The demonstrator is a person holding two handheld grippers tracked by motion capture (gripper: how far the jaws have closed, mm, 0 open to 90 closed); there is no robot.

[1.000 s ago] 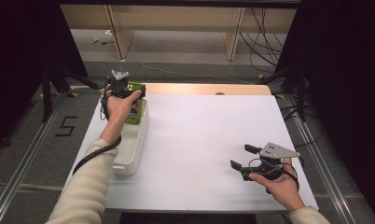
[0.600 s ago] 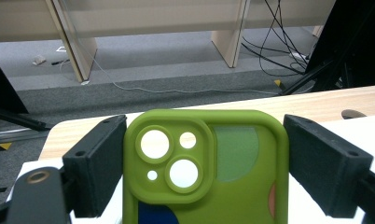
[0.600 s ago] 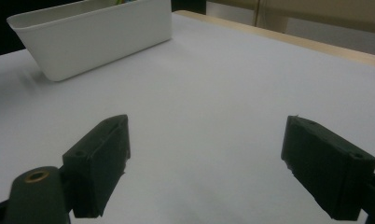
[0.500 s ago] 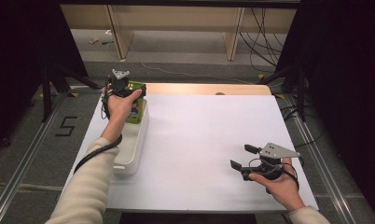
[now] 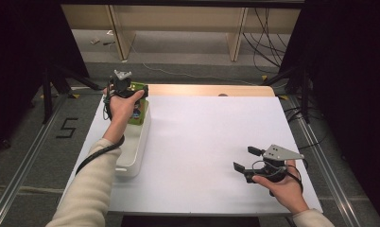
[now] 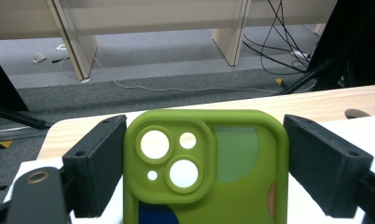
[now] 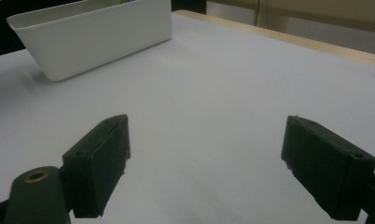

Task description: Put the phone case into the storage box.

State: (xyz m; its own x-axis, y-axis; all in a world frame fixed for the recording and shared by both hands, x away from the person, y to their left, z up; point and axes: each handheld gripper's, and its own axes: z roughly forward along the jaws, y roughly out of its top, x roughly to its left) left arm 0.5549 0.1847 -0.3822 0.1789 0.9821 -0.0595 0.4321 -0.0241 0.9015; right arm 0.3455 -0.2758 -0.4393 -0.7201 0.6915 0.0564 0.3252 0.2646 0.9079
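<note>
Holding the green phone case (image 6: 205, 168) upright between my left gripper's (image 6: 205, 172) jaws above the white bin's (image 5: 136, 151) far end, seemingly clear of its rim, while my right gripper (image 5: 248, 160) waits wide and empty over the table (image 5: 207, 127)

Grey carpeted floor (image 5: 188, 56) all around the white-topped counter (image 5: 211, 142), its far edge bare pale wood. Beyond that edge, pale wooden furniture legs (image 5: 237, 33) standing on the floor, black cables (image 5: 268, 33) trailing to their right. Left of the counter, a black "5" (image 5: 67, 127) marked on the floor beside metal rails (image 5: 18, 189). Dark curtains on both sides.
</note>
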